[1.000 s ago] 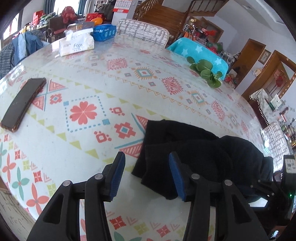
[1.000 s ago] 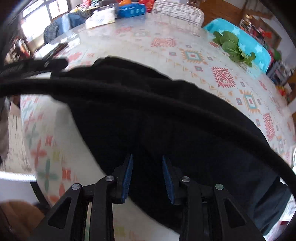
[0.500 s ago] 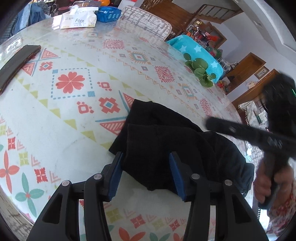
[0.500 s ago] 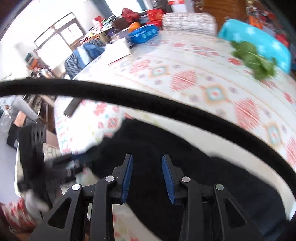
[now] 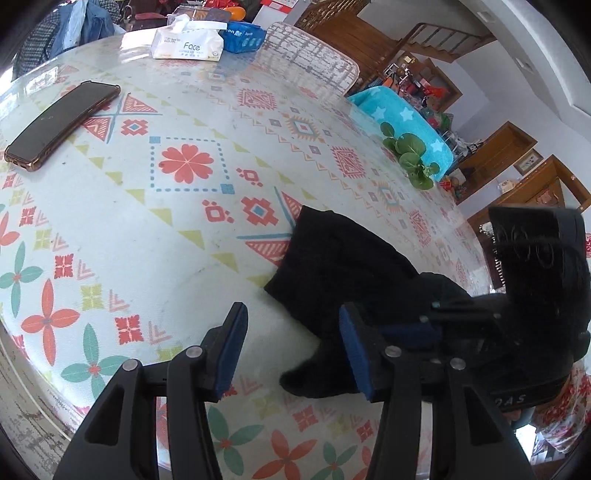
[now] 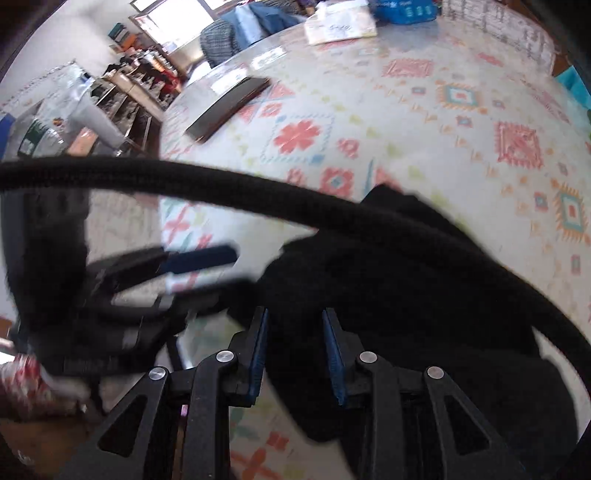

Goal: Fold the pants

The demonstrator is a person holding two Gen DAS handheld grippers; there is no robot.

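Note:
Black pants lie bunched and partly folded on the patterned table, near its front right edge. My left gripper is open and empty, just left of the pants' near corner, its right finger over the cloth. My right gripper is open with its fingers over the near part of the pants, gripping nothing. The right gripper's body also shows in the left wrist view, on the right above the pants. The left gripper also shows, blurred, in the right wrist view.
A phone lies at the table's far left. A tissue pack and a blue pack stand at the far edge, by a chair back. Green leaves lie at the right. A black cable crosses the right wrist view.
The right gripper has swung down close beside the left gripper at the pants' near edge. The left gripper has shifted left, off the cloth. Both stay open.

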